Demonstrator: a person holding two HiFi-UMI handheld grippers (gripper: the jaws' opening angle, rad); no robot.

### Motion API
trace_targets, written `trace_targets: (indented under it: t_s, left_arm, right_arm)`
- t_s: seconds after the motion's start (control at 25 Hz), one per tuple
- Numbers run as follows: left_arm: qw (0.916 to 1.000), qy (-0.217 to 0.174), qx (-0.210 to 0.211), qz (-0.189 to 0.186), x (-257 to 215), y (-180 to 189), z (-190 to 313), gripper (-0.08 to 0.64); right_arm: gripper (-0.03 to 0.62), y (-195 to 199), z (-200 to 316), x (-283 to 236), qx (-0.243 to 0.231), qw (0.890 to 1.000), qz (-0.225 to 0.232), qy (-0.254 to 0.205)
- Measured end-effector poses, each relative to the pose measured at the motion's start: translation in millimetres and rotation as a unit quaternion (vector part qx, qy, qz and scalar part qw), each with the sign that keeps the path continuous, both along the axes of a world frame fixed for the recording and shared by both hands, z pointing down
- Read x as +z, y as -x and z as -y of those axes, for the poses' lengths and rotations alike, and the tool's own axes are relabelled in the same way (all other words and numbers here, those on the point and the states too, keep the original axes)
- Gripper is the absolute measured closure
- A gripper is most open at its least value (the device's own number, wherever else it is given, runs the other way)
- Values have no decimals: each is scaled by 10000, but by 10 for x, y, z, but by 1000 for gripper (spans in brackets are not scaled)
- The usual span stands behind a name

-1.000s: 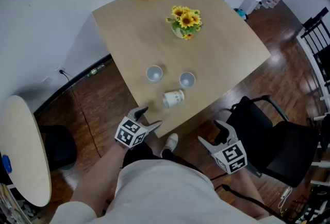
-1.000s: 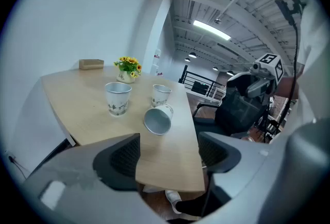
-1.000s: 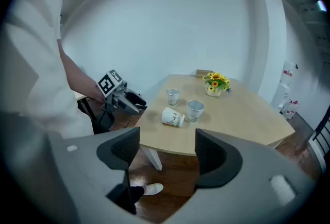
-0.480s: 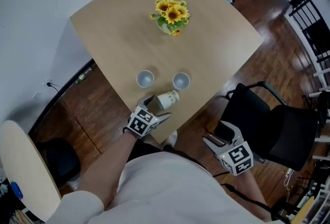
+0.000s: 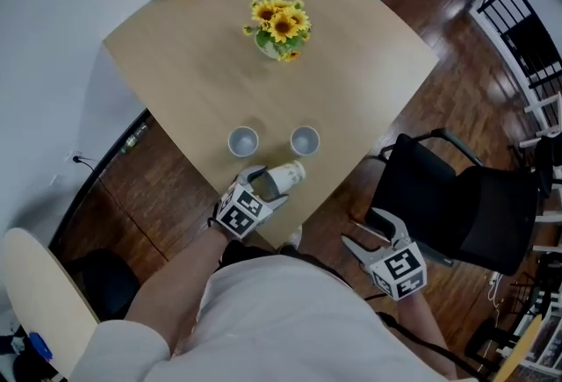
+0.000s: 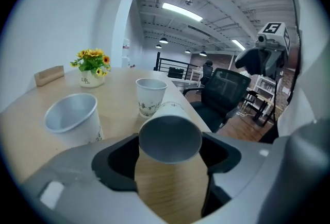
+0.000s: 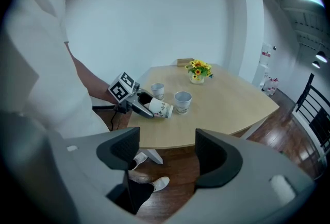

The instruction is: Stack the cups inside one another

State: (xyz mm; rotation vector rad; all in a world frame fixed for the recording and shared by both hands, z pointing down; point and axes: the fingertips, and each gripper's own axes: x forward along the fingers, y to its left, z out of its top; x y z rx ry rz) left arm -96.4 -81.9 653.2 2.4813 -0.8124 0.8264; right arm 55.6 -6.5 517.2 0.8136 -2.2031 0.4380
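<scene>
Tipped cup [image 5: 289, 174] lies on its side close to the near edge of the table [image 5: 176, 64], with its long axis running in line with the left gripper's reach. Its open mouth faces the left gripper [image 5: 266, 185] and its base points toward the two upright cups [image 5: 243, 141] [image 5: 305, 140] just beyond. The left jaws stand apart, one on each side of the cup's mouth end. The rim nearly fills the gap, and whether the pads already touch it cannot be told. The right gripper [image 5: 367, 231] hangs off the table over the floor beside a black chair [image 5: 457, 205], jaws apart with nothing between them, well away from all three cups, so the left is plainly the nearer. Compared with a second ago, the left gripper has come forward from short of the table edge to bracket the cup, while the right has hardly shifted. A closing pinch across the rim looks likely next, and thin paper may buckle.
</scene>
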Motion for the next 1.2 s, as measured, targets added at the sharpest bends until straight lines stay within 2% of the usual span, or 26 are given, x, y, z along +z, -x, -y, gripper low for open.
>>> trace_targets:
  t_s: [0.16,0.32,0.44,0.56,0.68,0.76,1.0,1.2]
  left_arm:
    - [9985,-150,378,380,-368,152,-97,183]
    - [9905,-468,879,947,-936,335,-28,186]
    - [9803,-632,1237,1406,-1259,436,132,186]
    - [9637,-702,1714,1925,-1435,450,376,187]
    - [9411,-703,2247,2428,-1536,378,610,187]
    - [9223,-742,2573,2788,-1569,294,749,187]
    - [8562,-540,3576,3690,-1415,-36,955,189]
    - [8019,-309,4069,4363,-1179,-184,1038,187]
  right_arm:
    - [261,161,97,2,76,9997,231,-93]
    - [261,299,189,-34,122,9985,492,-222]
    - [261,324,221,-80,149,9974,597,-364]
    - [261,292,281,-143,250,9964,683,-439]
    - [261,258,258,-174,235,9969,650,-378]
    - [261,209,213,-151,212,9975,624,-269]
    - [261,-12,104,-189,409,9968,690,42]
    - [261,-256,47,-200,632,9955,706,44]
